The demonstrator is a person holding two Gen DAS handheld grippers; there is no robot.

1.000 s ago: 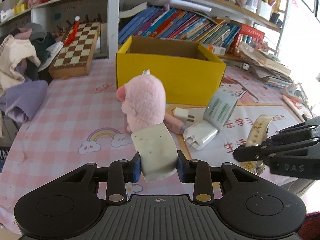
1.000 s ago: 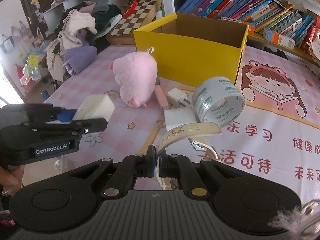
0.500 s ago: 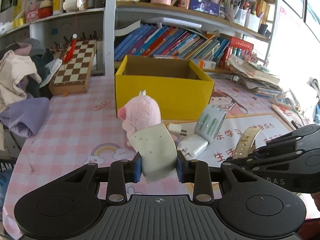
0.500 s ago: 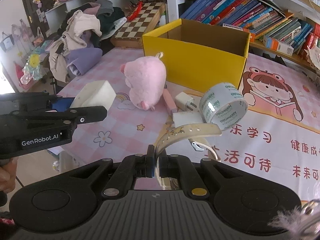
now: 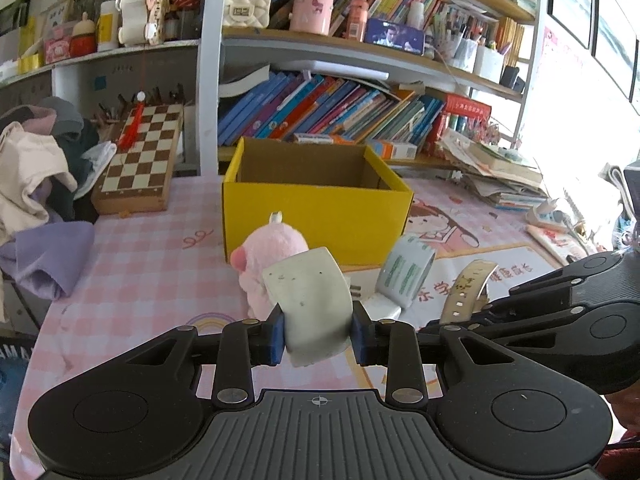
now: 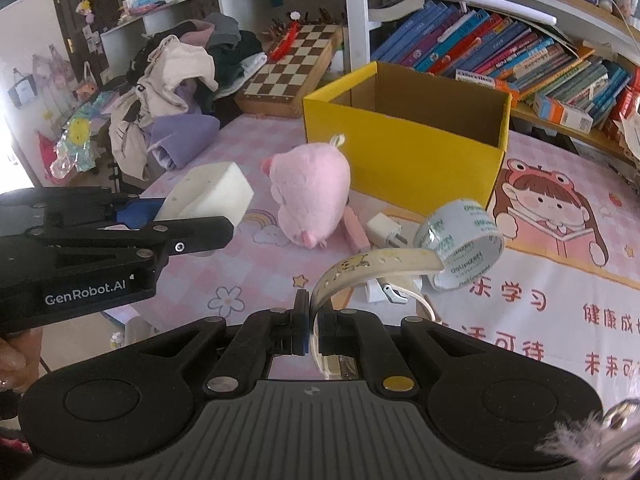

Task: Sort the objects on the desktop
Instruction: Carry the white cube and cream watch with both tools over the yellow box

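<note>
My left gripper [image 5: 318, 334] is shut on a white foam block [image 5: 310, 300], held above the pink checked table; the same block [image 6: 208, 198] shows at the left of the right wrist view. My right gripper [image 6: 314, 326] is shut on a cream watch strap [image 6: 376, 266] that arches up and to the right. An open yellow cardboard box [image 5: 316, 208] stands behind a pink plush pig [image 5: 272, 256]. A roll of clear tape [image 6: 460, 248], a white plug adapter [image 6: 384, 228] and a pink stick [image 6: 356, 232] lie in front of the box.
A wooden chessboard [image 5: 140, 160] leans at the back left, next to a heap of clothes [image 5: 36, 176]. Slanted books [image 5: 336, 112] fill the shelf behind the box. Stacked papers [image 5: 496, 176] sit at the far right. A hand [image 6: 16, 356] grips the left tool.
Both grippers have risen with their loads, so more of the shelves and the box's inside shows. The foam block and the watch strap stay clamped.
</note>
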